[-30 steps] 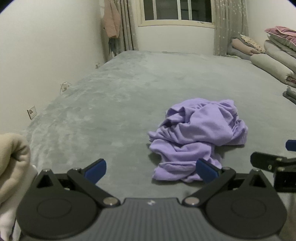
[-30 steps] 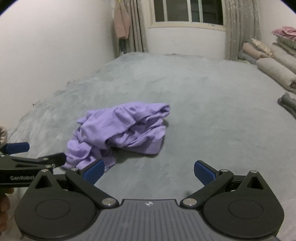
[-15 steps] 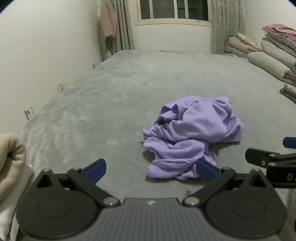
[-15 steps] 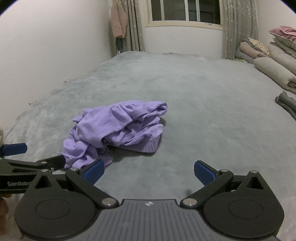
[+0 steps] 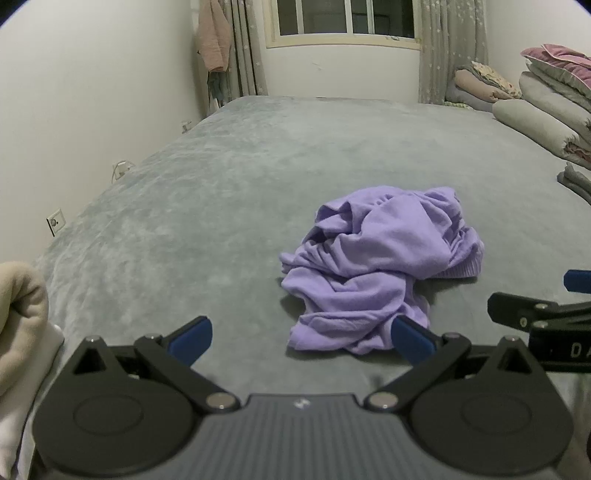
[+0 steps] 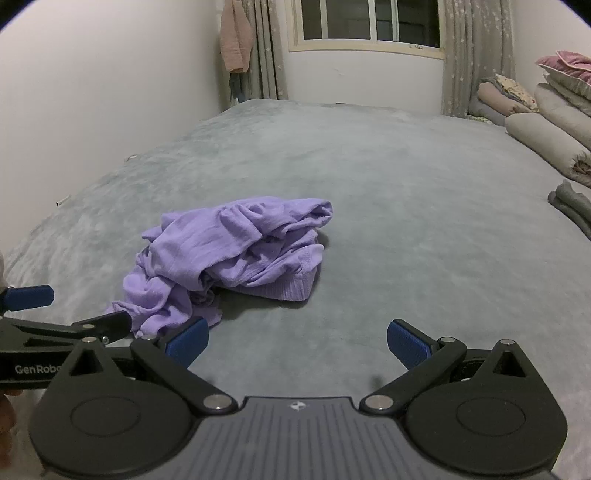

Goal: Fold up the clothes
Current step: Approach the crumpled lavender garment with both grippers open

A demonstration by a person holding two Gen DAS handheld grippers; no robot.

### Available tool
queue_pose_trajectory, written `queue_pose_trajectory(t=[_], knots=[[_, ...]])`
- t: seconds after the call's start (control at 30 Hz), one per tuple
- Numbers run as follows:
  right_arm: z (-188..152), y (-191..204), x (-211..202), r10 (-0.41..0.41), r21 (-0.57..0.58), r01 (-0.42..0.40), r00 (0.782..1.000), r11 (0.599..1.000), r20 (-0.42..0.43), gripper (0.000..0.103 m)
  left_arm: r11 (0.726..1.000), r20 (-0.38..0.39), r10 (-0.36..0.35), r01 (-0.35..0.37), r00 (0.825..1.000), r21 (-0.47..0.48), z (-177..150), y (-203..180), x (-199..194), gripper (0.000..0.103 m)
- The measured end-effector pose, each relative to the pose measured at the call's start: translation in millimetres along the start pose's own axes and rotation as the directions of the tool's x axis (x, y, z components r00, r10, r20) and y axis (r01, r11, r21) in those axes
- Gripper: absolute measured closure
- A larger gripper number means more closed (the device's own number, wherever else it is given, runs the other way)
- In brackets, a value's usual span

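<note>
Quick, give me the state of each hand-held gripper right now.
Left hand-held gripper: open, holding nothing, short of the purple garment.
Right hand-held gripper: open, holding nothing.

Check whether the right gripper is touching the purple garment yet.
Apart. The right wrist view shows the right gripper open over bare grey bedspread, the purple garment lying ahead-left.

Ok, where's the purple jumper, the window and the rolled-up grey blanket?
Crumpled purple knit jumper (image 5: 384, 258): left wrist view, on the middle of the heap.
White-framed window (image 6: 369, 18): right wrist view, on the glass pane.
Rolled grey quilted blanket (image 6: 546, 144): right wrist view, on the roll's side.
</note>
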State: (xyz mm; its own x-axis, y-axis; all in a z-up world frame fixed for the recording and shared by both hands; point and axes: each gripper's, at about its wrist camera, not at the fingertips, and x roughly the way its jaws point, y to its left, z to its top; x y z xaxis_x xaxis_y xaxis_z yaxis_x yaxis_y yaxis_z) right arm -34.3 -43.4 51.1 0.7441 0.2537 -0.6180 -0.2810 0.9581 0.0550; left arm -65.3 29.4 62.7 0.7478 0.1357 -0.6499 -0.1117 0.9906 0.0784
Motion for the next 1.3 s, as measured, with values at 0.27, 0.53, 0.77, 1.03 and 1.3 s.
queue_pose_trajectory(t=[0.27, 0.53, 0.77, 1.03, 1.3], knots=[[0, 1, 2, -0.003, -0.002, 0.003, 1.0, 1.0, -0.005, 0.0, 1.0, 0.0, 0.001, -0.001, 1.0, 0.004, 0, 0, 0, 0.0], [-1, 1, 3, -0.004, -0.006, 0.004, 1.0, 1.0, -0.008, 0.0, 1.0, -0.002, 0.0, 0.0, 1.0, 0.008, 0, 0, 0, 0.0], [-1, 1, 3, -0.005, -0.005, 0.005, 1.0, 1.0, -0.008, 0.0, 1.0, -0.001, 0.004, -0.004, 1.0, 0.01, 0, -1, 0, 0.0], [-1, 0, 3, -0.005, 0.001, 0.005, 1.0, 1.0, -0.01, 0.0, 1.0, 0.003, 0.017, -0.017, 1.0, 0.019, 1, -2, 5, 0.0], [0, -1, 8, -0.011, 0.007, 0.012, 1.0, 1.0, -0.015, 0.0, 0.999, -0.01, 0.038, -0.038, 0.999, 0.013, 3, 0, 13, 0.0]])
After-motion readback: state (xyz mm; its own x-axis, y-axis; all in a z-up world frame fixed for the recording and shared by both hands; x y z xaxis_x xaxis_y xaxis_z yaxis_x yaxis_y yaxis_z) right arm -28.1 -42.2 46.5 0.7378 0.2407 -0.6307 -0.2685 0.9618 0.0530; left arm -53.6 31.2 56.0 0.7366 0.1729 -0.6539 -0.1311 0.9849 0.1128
